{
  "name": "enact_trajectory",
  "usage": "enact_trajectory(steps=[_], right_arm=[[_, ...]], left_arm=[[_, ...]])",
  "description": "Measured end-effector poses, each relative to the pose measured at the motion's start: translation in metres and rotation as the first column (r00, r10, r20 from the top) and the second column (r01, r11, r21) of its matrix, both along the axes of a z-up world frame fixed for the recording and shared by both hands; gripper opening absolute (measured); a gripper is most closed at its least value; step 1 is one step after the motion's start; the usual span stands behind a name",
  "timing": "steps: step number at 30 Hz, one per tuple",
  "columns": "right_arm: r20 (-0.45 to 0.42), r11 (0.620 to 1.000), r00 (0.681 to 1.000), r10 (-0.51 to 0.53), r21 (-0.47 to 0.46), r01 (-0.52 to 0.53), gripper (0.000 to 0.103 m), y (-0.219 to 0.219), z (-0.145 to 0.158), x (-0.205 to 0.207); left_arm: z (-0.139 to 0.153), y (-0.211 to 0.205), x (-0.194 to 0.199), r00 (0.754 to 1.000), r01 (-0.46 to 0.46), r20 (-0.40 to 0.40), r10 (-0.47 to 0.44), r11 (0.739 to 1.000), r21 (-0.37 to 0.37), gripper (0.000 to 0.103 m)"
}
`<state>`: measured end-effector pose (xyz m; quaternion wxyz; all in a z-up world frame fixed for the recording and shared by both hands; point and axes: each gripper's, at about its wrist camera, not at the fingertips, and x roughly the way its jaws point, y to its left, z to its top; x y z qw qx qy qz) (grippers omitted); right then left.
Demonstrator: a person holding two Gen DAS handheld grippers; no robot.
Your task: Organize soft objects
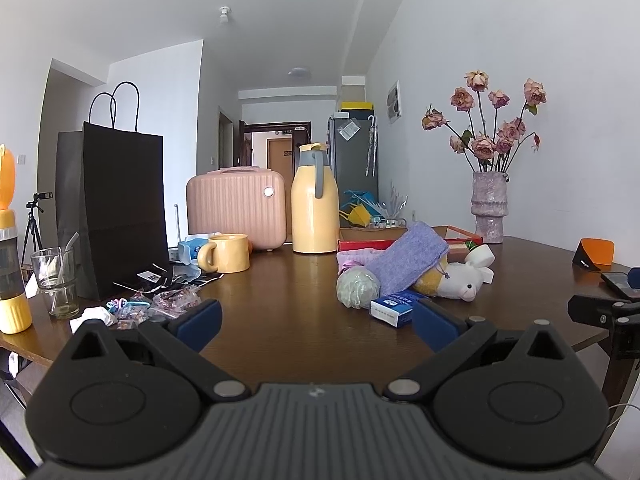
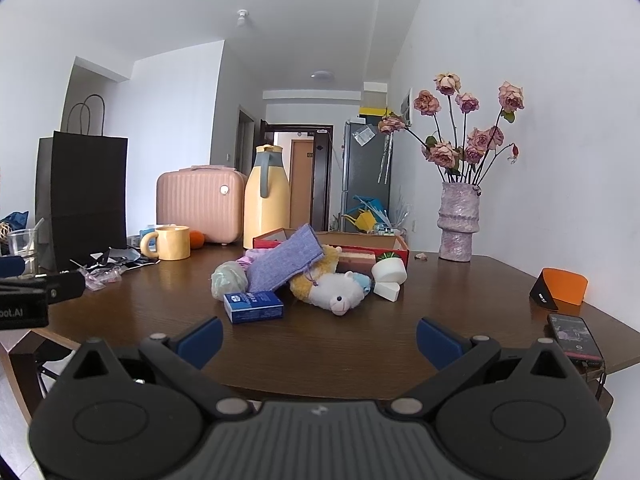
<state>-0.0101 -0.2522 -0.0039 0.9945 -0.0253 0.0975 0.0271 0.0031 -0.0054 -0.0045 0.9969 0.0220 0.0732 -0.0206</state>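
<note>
Right wrist view is showing the brown table [image 2: 360,344] stretching ahead, with the red shallow box [image 2: 400,250] lying at the back of the soft pile. Leaning against that box, the purple knitted cloth [image 2: 284,266] is running its long axis from upper right down to lower left, resting over the white plush lamb [image 2: 340,290], which is lying on its side with its head toward the camera. The pale green mesh ball [image 2: 228,280] is sitting just left of the cloth, and the blue tissue pack [image 2: 253,307] is lying nearest, in front.

The right tongs [image 2: 319,338] are hanging spread and empty, the pile almost straight ahead, slightly left. The left tongs [image 1: 316,326] are likewise gaping with nothing between them, the pile lying off to their right. I judge the right hand better placed.
</note>
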Motion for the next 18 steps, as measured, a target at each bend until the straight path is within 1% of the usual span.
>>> enact_trajectory(steps=[18], right_arm=[[0.002, 1.000, 1.000, -0.001, -0.009, 0.001, 0.103, 0.0000, -0.0010, 0.0008]], left_arm=[[-0.0013, 0.0007, 0.0011, 1.000, -0.001, -0.010, 0.000, 1.000, -0.007, 0.103]])
